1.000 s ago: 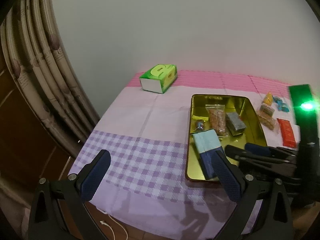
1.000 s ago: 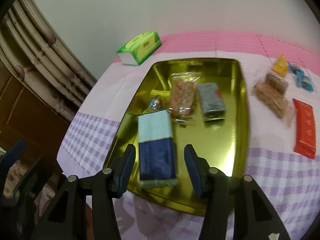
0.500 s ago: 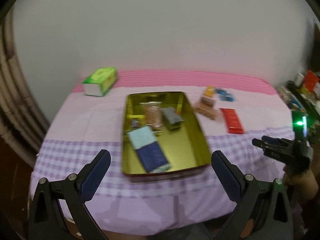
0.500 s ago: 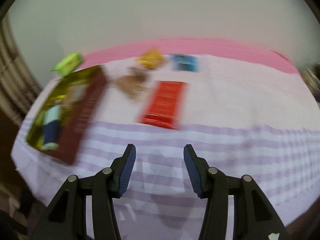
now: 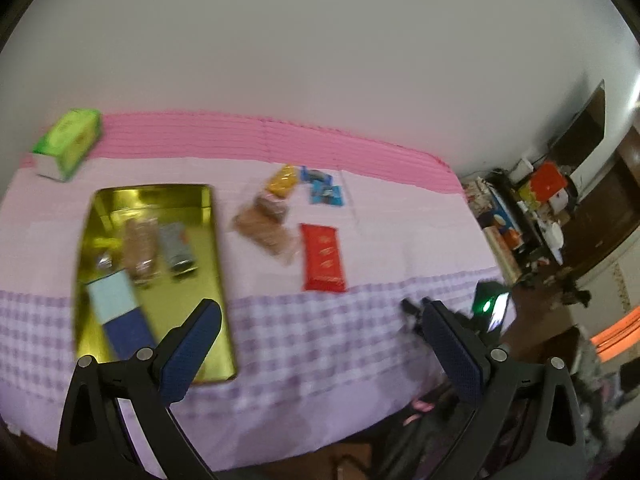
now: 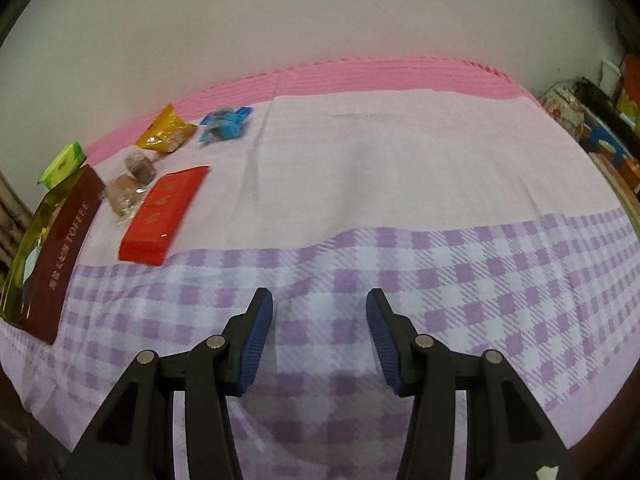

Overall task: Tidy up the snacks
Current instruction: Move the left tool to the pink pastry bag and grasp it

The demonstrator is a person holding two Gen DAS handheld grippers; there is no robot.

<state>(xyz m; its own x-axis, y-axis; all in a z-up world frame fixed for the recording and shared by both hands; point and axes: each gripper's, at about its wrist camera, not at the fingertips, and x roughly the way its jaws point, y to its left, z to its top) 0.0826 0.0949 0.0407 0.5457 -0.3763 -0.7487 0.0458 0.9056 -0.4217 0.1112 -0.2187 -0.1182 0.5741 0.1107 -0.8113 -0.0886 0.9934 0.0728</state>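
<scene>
Snacks lie in 2 groups on the bench (image 6: 400, 168), which wears a pink and lilac checked cloth. One group sits inside the gold tin (image 5: 208, 240) at the left: a pale-and-dark blue box (image 5: 120, 316) near its front, and behind it a clear bag of brown pieces (image 5: 140, 248), a grey packet (image 5: 176, 248) and a small wrapped sweet (image 5: 105, 261), all blurred in the left wrist view. The tin's dark red outer wall reads TOFFEE in the right wrist view.

The other group lies loose on the cloth just right of the tin: a red flat pack (image 6: 164, 212) nearest the front, 2 clear-wrapped brown cakes (image 6: 132, 184) between it and the tin, a yellow packet (image 6: 166, 134) farther back, and blue wrappers (image 6: 226, 122) beside that, close to the pink band. A green tissue box (image 5: 68, 142) stands at the far left corner, apart from the tin.

Left gripper (image 5: 320, 344) hovers over the front edge of the cloth with its fingers spread wide and nothing between them. Right gripper (image 6: 320, 332) hangs above the checked area, well right of the red pack; its fingers stand partly apart, holding nothing. A cluttered shelf (image 5: 532, 208) shows at the far right.
</scene>
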